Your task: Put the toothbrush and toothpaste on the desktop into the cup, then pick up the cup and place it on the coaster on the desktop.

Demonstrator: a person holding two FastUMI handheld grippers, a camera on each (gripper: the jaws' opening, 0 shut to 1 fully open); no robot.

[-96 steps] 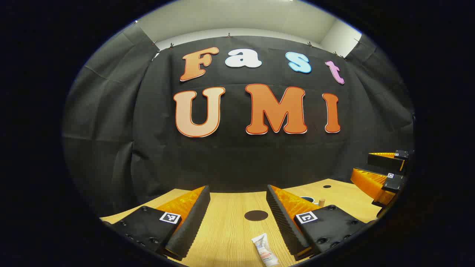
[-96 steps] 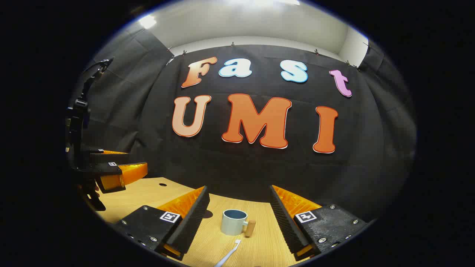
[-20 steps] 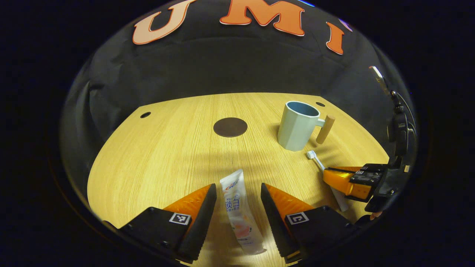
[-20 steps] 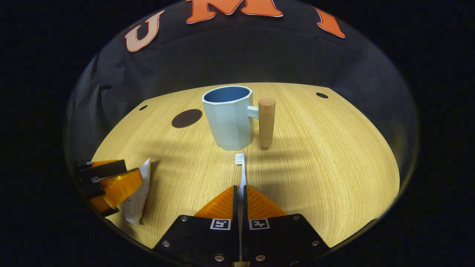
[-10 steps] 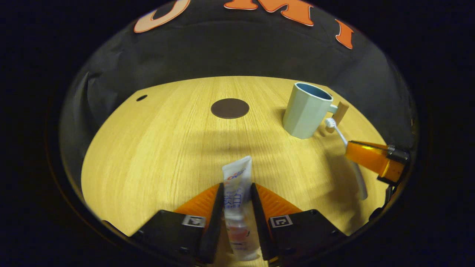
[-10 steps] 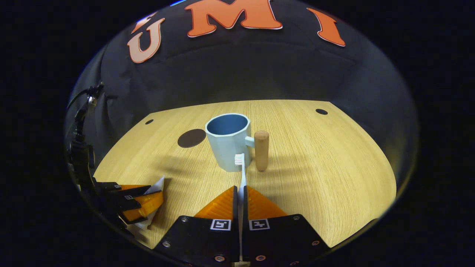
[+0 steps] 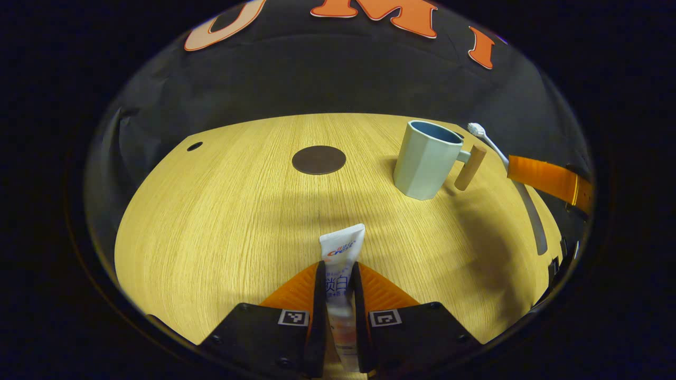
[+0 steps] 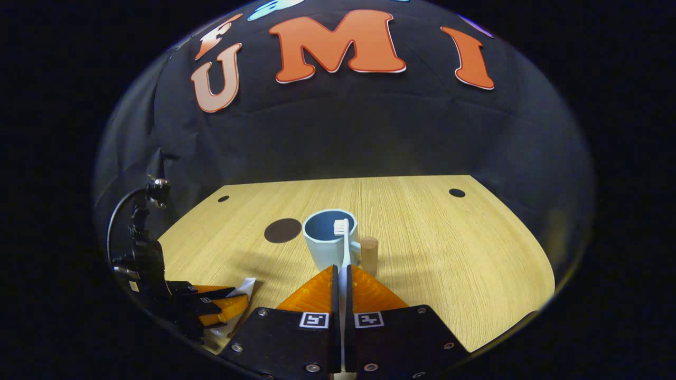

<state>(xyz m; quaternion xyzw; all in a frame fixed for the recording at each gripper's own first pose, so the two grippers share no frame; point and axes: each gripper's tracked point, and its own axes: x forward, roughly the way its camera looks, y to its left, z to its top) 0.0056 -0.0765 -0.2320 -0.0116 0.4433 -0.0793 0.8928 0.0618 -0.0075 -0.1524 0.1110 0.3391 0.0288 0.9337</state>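
Gripping the toothbrush (image 8: 344, 248) tight, the right tool (image 8: 340, 285) hovered near the cup (image 8: 328, 243), left tool (image 7: 336, 295) clamped the toothpaste (image 7: 340, 258); next up, I'd guess, dropping both in.

In the left gripper view, a cup (image 7: 425, 161) stands on the bench (image 7: 222, 221) with a coaster (image 7: 319, 160) to its left. Nearer the camera, a toothpaste (image 7: 340, 258) tube sits between the left claw (image 7: 336, 285) fingers. A toothbrush (image 7: 488, 140) head lies right of the cup.

Bare desktop (image 7: 211, 211) lies open from 9 to 12 o'clock around the flat coaster (image 7: 319, 160). At 1 o'clock the upright cup (image 7: 425, 159) and the raised right gripper (image 7: 509, 163) obstruct passage.
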